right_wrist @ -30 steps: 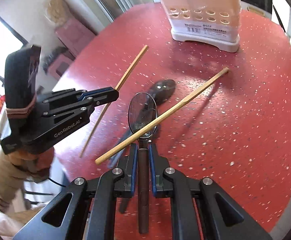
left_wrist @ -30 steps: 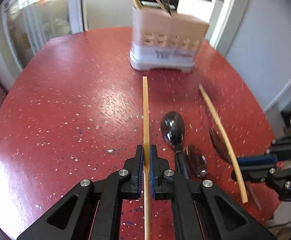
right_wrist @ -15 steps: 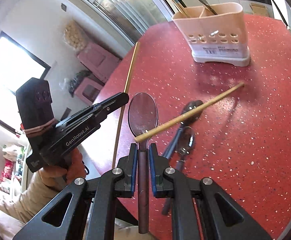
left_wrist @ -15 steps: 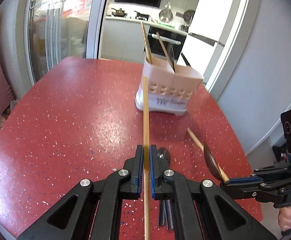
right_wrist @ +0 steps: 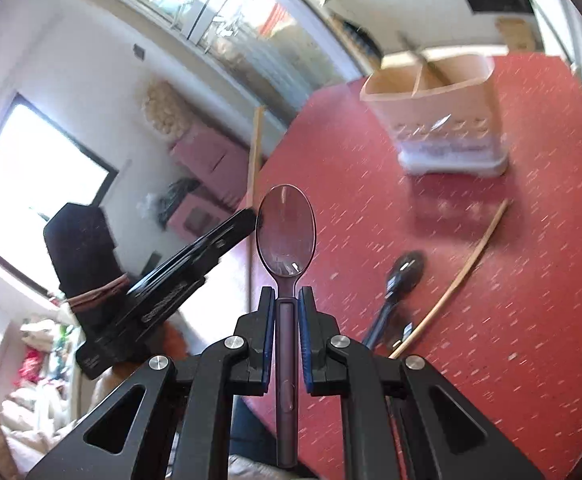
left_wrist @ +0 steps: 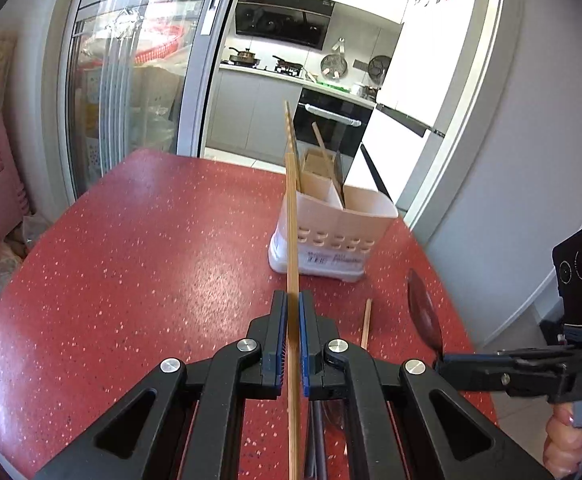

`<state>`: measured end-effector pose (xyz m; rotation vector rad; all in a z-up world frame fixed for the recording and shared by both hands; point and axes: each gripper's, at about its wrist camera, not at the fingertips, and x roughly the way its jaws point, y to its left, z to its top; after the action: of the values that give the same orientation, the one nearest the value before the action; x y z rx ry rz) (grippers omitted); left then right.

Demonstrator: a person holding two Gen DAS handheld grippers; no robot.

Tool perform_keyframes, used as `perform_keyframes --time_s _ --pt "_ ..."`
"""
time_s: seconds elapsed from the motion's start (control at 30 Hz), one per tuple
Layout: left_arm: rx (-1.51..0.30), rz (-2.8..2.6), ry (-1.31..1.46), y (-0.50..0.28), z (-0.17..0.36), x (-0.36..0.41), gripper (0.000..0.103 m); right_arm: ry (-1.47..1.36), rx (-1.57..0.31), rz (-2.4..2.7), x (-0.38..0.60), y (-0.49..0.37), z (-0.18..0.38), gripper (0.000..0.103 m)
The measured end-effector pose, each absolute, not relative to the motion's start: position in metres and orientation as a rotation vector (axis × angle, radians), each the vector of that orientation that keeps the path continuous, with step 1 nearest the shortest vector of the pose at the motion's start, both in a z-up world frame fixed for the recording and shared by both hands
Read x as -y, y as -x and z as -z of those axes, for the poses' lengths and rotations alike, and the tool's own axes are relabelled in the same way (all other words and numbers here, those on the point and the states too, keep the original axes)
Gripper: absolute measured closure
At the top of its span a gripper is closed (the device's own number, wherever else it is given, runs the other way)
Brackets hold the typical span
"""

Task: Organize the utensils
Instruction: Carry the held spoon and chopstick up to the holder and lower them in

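Observation:
My left gripper (left_wrist: pixel 292 304) is shut on a wooden chopstick (left_wrist: pixel 292 232), held above the red table and pointing at the beige utensil holder (left_wrist: pixel 331 236). My right gripper (right_wrist: pixel 287 300) is shut on a dark translucent spoon (right_wrist: pixel 286 228), lifted off the table at the left of that view. The right gripper with its spoon (left_wrist: pixel 423 312) shows at the right of the left wrist view. The left gripper (right_wrist: pixel 247 216) with its chopstick (right_wrist: pixel 254 152) shows in the right wrist view. The holder (right_wrist: pixel 439 120) stands farther back and holds chopsticks and a dark utensil.
A second chopstick (right_wrist: pixel 455 280) and a black spoon (right_wrist: pixel 403 276) lie on the red speckled table (left_wrist: pixel 131 260). The chopstick (left_wrist: pixel 366 320) also shows in the left wrist view. A kitchen doorway and glass door lie behind the table.
Both grippers have risen and tilted up with their utensils. The spoon has come clear of the loose chopstick on the table. The holder looks nearer in the left wrist view.

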<state>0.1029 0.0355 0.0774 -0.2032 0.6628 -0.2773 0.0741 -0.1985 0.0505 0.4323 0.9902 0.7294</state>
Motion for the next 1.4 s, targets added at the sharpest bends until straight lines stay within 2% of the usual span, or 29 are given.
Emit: perform_keyframes --time_s 0.5,0.93,1.4 --pt "-0.608 0.303 0.267 -0.164 -0.102 -0.02 0.068 -0.406 -0.858 -0.535 0.241 -0.122 -0.072 0.09" --pt "-0.491 0.263 0.274 -0.269 -0.138 0.001 0.068 -0.355 -0.743 -0.484 0.255 -0.216 -0.099 0.09" --pt "-0.341 0.219 0.264 -0.343 -0.123 0.028 0.068 -0.221 -0.556 -0.428 0.236 -0.31 -0.098 0.09"
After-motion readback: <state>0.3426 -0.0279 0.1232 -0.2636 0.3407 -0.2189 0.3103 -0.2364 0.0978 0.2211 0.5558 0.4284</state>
